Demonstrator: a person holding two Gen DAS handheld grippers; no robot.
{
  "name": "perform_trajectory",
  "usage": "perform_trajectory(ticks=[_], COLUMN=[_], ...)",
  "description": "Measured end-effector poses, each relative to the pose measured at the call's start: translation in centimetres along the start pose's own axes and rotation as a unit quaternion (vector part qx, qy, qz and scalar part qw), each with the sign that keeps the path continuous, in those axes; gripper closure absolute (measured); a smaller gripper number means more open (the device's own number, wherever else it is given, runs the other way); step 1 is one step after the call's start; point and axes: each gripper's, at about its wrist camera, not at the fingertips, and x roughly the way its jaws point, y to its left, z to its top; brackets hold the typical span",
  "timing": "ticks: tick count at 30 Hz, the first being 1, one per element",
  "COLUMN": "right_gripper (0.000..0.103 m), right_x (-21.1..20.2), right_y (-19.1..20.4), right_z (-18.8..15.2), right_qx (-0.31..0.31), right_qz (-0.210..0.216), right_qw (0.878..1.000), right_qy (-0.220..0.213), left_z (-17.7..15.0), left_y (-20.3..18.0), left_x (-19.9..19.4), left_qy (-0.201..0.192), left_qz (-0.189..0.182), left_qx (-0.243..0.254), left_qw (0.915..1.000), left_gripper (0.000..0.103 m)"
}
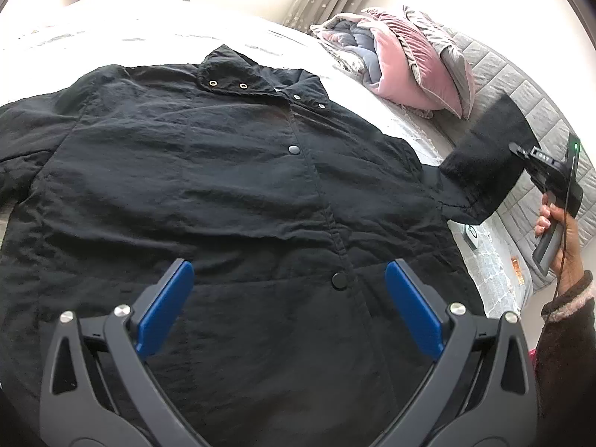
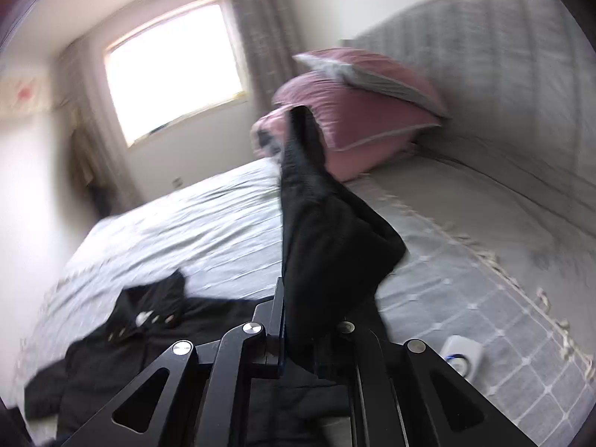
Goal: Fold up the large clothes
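A black snap-button jacket lies front up, spread on the bed, collar toward the far side. My left gripper is open with blue pads, hovering over the jacket's lower front near a snap button. My right gripper is shut on the jacket's right sleeve cuff and holds it lifted above the bed at the right. In the right wrist view the black sleeve stands up between the shut fingers, and the jacket's body lies below at the left.
Pink and grey pillows are stacked at the head of the bed by the grey padded headboard. A small white device lies on the grey bedspread. A window is on the far wall.
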Motion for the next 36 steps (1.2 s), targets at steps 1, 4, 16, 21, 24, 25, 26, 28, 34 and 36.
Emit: perform_trajectory(ticks=[1,4,16,21,24,25,26,28,34,36], right_gripper=[0.094,0.094,0.088,0.026,0.022,0.022,0.022,0.022,0.022,0.022], right_x=[0.2,0.9,6.2,8.3,7.3,7.0,6.5,5.5,4.0,4.0], right_y=[1.7,5.5,12.8,11.9,10.9,10.3,9.3,7.7,1.9,-0.1], right_z=[-0.3,-1.6,-10.4,-13.8,-14.5,-14.5,-14.4,-14.3,-14.0,-14.0], right_qx=[-0.014,-0.039,-0.037,0.013,0.042,0.055,0.069,0.082,0.116,0.134], right_qz=[0.008,0.037,0.094,0.157,0.192,0.197,0.198,0.187,0.143,0.122], right_qw=[1.000,0.998,0.986,0.965,0.958,0.956,0.955,0.958,0.969,0.970], right_qy=[0.005,0.020,0.133,0.211,0.207,0.209,0.208,0.204,0.167,0.161], left_z=[0.0,0.0,-0.4,-0.5,-0.4,-0.3,-0.1,0.3,2.7,3.6], left_y=[0.1,0.3,1.0,0.6,0.2,0.1,0.0,-0.3,-2.4,-3.2], left_x=[-0.1,-0.3,0.0,0.6,1.0,1.2,1.5,2.0,4.4,6.0], left_qy=[0.000,-0.002,0.008,0.017,0.023,0.024,0.029,0.037,0.050,0.055], left_qz=[-0.002,-0.001,0.004,-0.002,-0.008,-0.010,-0.011,-0.013,-0.025,-0.033], left_qx=[-0.001,0.000,-0.004,-0.002,-0.001,-0.002,-0.005,-0.005,0.003,0.007], left_qw=[1.0000,1.0000,1.0000,0.9999,0.9997,0.9997,0.9995,0.9992,0.9984,0.9979], left_gripper=[0.001,0.001,0.001,0.001,0.001,0.001,0.001,0.001,0.001,0.001])
